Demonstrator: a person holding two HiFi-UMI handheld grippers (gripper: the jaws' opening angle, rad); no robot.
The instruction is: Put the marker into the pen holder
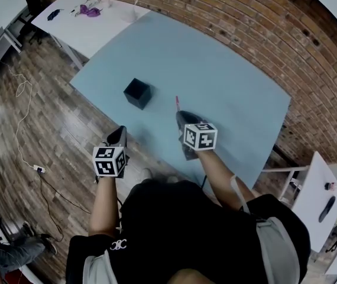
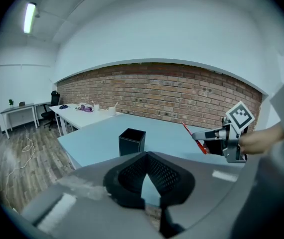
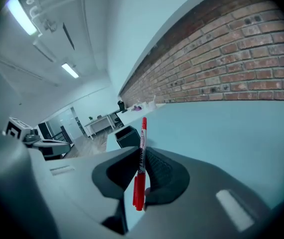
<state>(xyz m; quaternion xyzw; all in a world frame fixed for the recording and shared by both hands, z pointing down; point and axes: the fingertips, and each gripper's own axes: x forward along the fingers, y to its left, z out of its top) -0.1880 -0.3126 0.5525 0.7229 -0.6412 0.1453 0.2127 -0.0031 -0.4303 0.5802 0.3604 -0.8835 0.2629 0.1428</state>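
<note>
The red marker (image 3: 141, 156) stands upright between the pads of my right gripper (image 3: 141, 151), which is shut on it; its tip rises above the jaws. In the head view the marker (image 1: 177, 103) pokes out past the right gripper (image 1: 182, 118), over the blue table (image 1: 227, 81). The black square pen holder (image 1: 137, 93) stands on the table to the marker's left, apart from it. My left gripper (image 1: 119, 136) hovers by the table's near edge, jaws shut and empty. From the left gripper (image 2: 146, 156) view, the pen holder (image 2: 131, 141) is straight ahead and the marker (image 2: 192, 136) is at right.
A white desk (image 1: 86, 22) with small items stands beyond the table's far left corner. A brick wall (image 1: 245, 22) runs along the table's far side. Another white table (image 1: 328, 194) is at right. A cable and a power strip (image 1: 38, 168) lie on the wooden floor at left.
</note>
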